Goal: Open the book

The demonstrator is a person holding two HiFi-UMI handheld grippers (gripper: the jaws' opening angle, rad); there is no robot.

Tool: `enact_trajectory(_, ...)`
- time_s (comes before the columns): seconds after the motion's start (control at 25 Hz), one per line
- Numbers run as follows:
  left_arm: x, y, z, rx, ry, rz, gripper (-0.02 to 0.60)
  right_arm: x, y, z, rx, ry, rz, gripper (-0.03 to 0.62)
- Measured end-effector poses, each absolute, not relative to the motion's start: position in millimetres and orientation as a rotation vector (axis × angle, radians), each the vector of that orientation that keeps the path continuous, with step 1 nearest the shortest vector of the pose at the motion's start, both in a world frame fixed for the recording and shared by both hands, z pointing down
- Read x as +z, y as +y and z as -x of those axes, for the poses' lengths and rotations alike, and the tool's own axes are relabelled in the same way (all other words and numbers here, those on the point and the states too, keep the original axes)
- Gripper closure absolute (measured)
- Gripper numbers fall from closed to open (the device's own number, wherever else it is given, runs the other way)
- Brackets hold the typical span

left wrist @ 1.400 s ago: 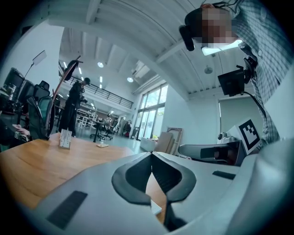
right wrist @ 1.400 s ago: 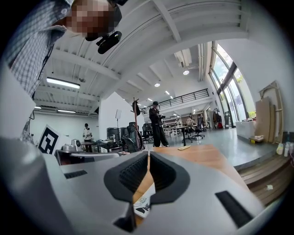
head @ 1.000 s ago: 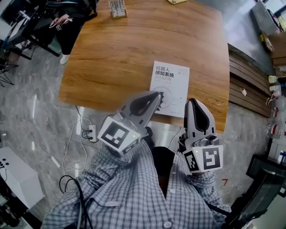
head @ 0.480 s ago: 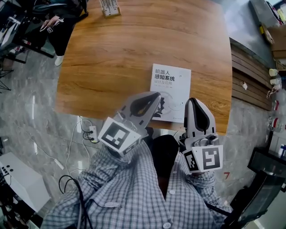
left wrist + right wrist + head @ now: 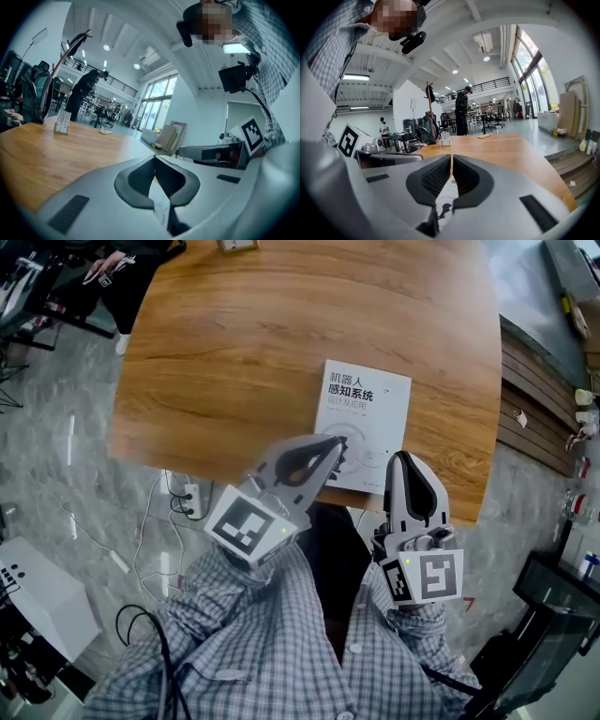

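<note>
The book [image 5: 366, 423] lies closed and flat on the bench [image 5: 234, 352], close to its near right edge, with the white cover up. It looks like a thin paperback. I judge it light, with a bendable and rather smooth cover, so it may slide when pushed. The best place to take hold is probably the free right edge of the cover, near a corner, while the other side is pressed down by the spine.

The left hand-held gripper [image 5: 330, 448] is clenched with nothing between its jaws. The right hand-held gripper [image 5: 406, 461] is likewise closed and empty.

Compared with a second ago, both seem to have come a little lower over the near edge of the book, though their height above it is hard to read. The book has not moved, and the jaws stayed closed.
</note>
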State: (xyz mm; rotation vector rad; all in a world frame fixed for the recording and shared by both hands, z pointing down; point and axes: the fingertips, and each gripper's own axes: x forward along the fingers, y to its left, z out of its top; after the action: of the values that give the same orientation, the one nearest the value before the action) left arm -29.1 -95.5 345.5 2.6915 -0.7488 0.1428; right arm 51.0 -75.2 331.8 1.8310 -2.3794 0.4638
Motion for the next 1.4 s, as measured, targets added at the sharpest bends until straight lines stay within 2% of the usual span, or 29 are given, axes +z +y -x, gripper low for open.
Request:
enact_trajectory(0.56, 394.6, -86.9, 5.5, 0.275, -0.776, -2.611, 0.572, 389.4, -76.7, -95.8, 0.608, -2.296, -1.770, 0.566)
enact_trajectory(1.28, 458.4, -75.4, -32.7, 0.447, -0.768, -2.536, 0.572, 467.6, -73.8, -126.8, 0.759, -2.157, -1.603, 0.565)
enact_trajectory(1.4, 470.4, -72.4, -33.1, 0.466, -0.776, -2.525, 0.572, 480.0, -71.6, -124.9, 0.765, -2.144, -1.549, 0.549)
